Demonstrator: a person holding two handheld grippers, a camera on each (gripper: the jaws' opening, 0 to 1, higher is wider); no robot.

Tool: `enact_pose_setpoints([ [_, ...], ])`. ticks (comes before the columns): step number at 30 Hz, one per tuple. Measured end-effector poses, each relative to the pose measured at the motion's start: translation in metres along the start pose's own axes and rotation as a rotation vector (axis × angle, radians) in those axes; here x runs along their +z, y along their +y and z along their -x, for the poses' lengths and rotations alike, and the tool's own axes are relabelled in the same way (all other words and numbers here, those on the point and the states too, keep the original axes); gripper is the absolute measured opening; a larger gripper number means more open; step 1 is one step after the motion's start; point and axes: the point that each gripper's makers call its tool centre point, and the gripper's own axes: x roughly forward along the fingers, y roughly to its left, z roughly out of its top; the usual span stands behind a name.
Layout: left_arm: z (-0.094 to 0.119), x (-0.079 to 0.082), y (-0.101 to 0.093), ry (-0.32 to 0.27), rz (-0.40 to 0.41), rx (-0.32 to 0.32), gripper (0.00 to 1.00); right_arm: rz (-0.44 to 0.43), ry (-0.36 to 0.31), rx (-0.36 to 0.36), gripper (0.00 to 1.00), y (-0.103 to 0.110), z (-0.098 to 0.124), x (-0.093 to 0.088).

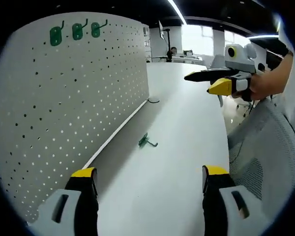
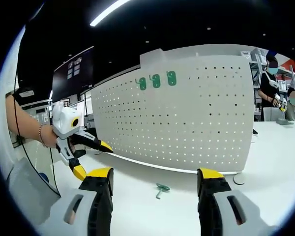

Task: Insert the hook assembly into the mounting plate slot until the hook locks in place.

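A loose green hook [image 1: 146,141] lies flat on the white table [image 1: 187,147] a little in front of the white pegboard [image 1: 64,108]. Three more green hooks [image 1: 77,31] hang in a row near the board's top edge. My left gripper [image 1: 150,177] is open and empty, well short of the loose hook. My right gripper [image 1: 199,83], held in a hand, hovers above the table at the right. In the right gripper view the loose hook [image 2: 162,189] lies between and beyond the open, empty right gripper [image 2: 155,174]. The left gripper [image 2: 96,162] shows at left, jaws apart, and the hung hooks [image 2: 156,81] are high on the pegboard [image 2: 196,123].
A grey mesh chair back [image 1: 265,147] stands at the table's right edge. A small round disc [image 1: 153,100] sits on the table at the pegboard's far end. A person [image 2: 270,83] stands at another desk in the background.
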Motion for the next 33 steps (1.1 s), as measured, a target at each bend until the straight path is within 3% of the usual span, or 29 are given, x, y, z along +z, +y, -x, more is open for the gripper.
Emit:
enact_pose_setpoints([
  [16,-0.025,-0.002,0.000,0.106,-0.123,-0.090,0.90,-0.006,0.007,-0.002,0.67,-0.001,0.001,-0.001],
  [33,-0.039,-0.004,0.007,0.182,-0.179,-0.153,0.91,-0.012,0.013,0.004,0.67,0.000,0.001,-0.003],
])
